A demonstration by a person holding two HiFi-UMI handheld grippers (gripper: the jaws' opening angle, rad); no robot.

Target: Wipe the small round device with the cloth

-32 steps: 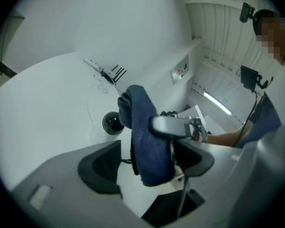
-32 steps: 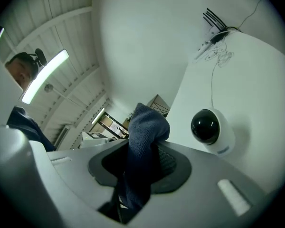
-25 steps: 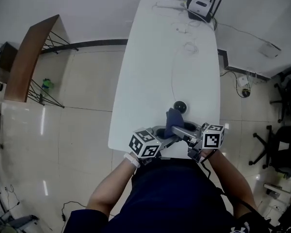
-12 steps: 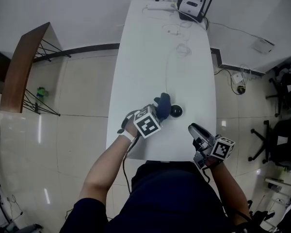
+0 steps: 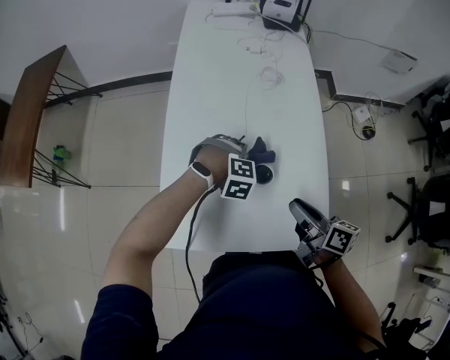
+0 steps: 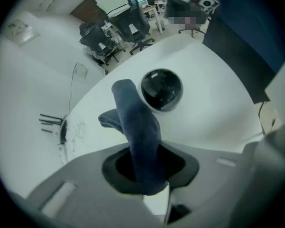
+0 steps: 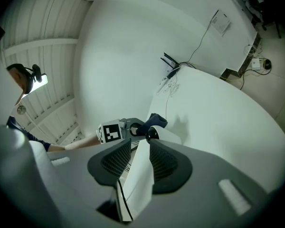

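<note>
Two grippers: the left gripper point(image 5: 249, 165) is out over the surface point(image 5: 232, 73) at the device; the right gripper point(image 5: 301, 210) sits back at the near edge.
Device: a small round black dome point(image 6: 161, 90) on a pale base. It stands on the surface just past the left fingertips, slightly off to one side.
Cloth: dark blue point(image 6: 137, 137) and bunched. Its free end sticks out beyond the left fingertips and reaches the device's rim. Touching or a hair short, cannot tell.
Left fingers point(image 6: 116, 167): have just been closing and now stand narrow, pinching the cloth from both sides. They point steeply down at the surface.
Right fingers point(image 7: 168, 163): have just been closing too, but a clear gap remains. Nothing sits in it, only bare surface showing through, and they touch nothing. The device lies well ahead of their tips.
Done: the cloth is gripped and set at the device.
Left: judged to be nearly all the wiping. The dome's top shows bare, with the cloth only at its edge.
Stage: early, at the point of first contact.
Far end: a router point(image 5: 281, 7) and a thin cable point(image 5: 247, 103), well beyond both sets of fingers.
</note>
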